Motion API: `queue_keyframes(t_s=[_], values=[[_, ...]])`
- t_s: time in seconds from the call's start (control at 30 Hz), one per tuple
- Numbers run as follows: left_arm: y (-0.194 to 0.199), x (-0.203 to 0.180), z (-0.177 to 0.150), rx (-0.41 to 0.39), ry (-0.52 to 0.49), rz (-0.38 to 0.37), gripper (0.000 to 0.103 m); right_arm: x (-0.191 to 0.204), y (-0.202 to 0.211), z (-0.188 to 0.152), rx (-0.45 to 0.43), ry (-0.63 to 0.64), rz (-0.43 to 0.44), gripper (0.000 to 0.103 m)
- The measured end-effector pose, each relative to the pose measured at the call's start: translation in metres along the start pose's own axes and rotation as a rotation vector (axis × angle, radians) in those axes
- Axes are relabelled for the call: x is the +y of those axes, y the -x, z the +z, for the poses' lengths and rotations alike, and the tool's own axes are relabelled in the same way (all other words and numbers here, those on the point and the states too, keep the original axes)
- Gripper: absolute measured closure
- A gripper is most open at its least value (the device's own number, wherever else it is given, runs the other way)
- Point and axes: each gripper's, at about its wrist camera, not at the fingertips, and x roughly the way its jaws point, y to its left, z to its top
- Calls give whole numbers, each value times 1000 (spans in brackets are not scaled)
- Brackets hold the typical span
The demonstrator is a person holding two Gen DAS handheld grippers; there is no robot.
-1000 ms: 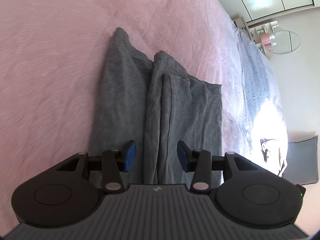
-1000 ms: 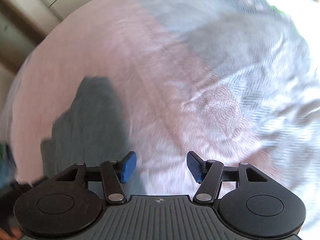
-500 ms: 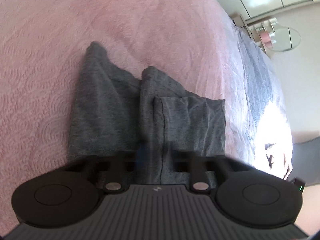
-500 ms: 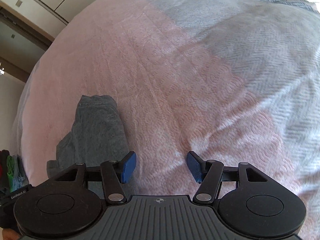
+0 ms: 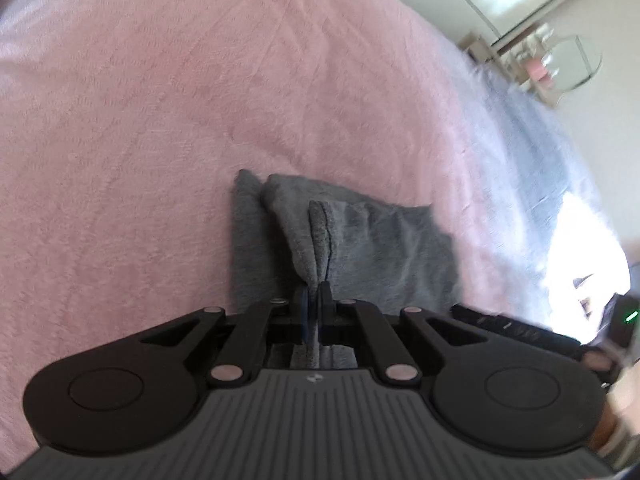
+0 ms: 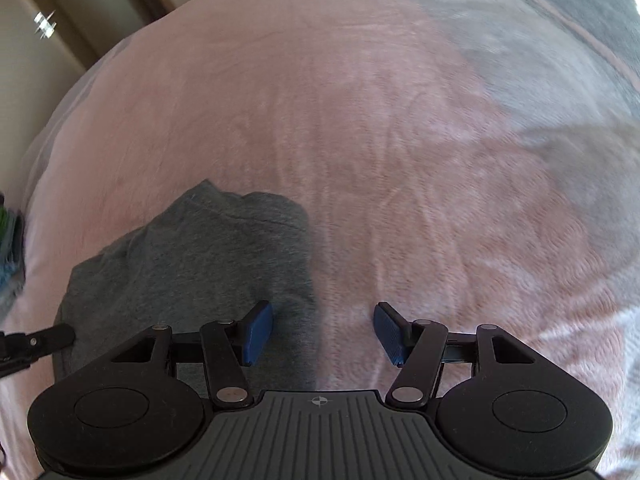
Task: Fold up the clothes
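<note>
Left claw (image 5: 314, 312) pinched on ridge of grey garment (image 5: 360, 248) | right claw (image 6: 320, 330) wide, straddling garment's edge, holding nothing | advice: grip that edge too, lift both evenly, lay flat | garment: soft knit, partly folded, bunched, lying on pink bed (image 5: 160, 120)

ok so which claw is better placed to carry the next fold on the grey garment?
Left. The left claw is shut on a pinched ridge of the grey garment, so it can probably pull the fold over. The right claw is open, gripping nothing, straddling the garment's edge on the pink bedspread.
</note>
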Motion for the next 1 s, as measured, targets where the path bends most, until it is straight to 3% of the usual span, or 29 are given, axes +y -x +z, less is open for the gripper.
queue_keyframes(t_s=[0.2,0.3,0.4,0.5,0.6,0.83,1.0], values=[[2,5,-5,-12,11,10,102,6,-7,-3,2,35,1,42],[-7,11,-3,23,15,9,99,6,-11,-2,7,51,-2,42],[-20,31,7,54,165,-55,77,7,-12,-1,5,54,0,42],[-26,52,15,-5,320,-146,77,6,-11,-1,1,39,7,42],[-21,47,19,-56,246,-148,103,7,-9,0,-4,29,7,42],[4,33,13,-138,28,-59,103,14,-10,5,-20,34,14,42],[-20,45,6,-76,40,32,101,27,-23,8,-23,86,-14,42]])
